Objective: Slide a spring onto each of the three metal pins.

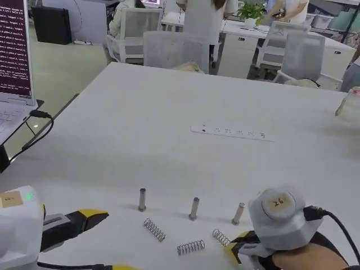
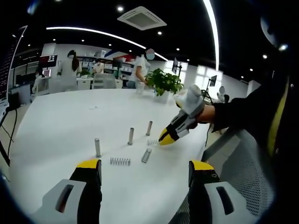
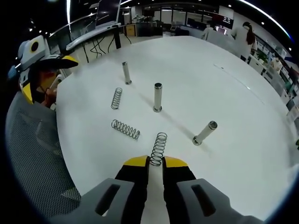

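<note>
While my right tool (image 3: 156,162) is clamping one spring (image 3: 159,148) by its end, just short of the middle pin (image 3: 158,97), leaving the bore free, my left tool (image 2: 145,170) is hovering, jaws apart.

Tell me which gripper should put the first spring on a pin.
Right. The right gripper has its fingers shut on one end of a spring, with a pin just ahead. The left gripper is open and holds nothing.
</note>
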Demonstrator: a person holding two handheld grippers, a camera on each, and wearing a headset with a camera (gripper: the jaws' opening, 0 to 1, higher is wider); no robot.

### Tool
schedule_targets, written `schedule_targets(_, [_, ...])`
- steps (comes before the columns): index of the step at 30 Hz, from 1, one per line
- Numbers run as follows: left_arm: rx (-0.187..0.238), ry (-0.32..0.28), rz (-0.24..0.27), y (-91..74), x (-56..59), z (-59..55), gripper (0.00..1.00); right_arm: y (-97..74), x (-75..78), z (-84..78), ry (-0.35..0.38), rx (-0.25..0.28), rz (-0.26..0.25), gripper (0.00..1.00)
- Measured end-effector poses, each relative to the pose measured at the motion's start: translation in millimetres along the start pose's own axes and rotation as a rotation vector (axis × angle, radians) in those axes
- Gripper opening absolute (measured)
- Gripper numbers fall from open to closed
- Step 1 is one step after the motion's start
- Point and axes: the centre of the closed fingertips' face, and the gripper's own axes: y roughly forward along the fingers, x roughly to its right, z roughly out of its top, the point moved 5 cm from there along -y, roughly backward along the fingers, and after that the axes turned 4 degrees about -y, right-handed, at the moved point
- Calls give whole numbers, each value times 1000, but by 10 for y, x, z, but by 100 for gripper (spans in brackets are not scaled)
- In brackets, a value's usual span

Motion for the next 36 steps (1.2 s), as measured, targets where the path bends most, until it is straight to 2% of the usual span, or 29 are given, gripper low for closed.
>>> schedule_targets(9, [-29, 54, -63, 70, 0, 93, 70, -64, -24, 19, -9, 12, 22, 9])
schedule_targets(15, [-22, 65, -96, 119, 4, 158, 67, -176, -103, 101, -40, 32, 49, 9])
schedule_targets(21, [-24, 85, -127, 189, 24, 156, 62, -325, -224, 261, -74, 65, 97, 9])
schedule_targets(27, [-30, 140, -144, 250, -10, 148, 52, -442, -374, 479, -104, 109, 150, 9])
schedule_targets(33, [-26, 164, -167, 346, -27, 192, 47, -492, -517, 640, -144, 133, 197, 9])
schedule_targets(36, [-43, 210, -182, 417, -24, 186, 44, -504, -573, 689, -160, 136, 217, 9])
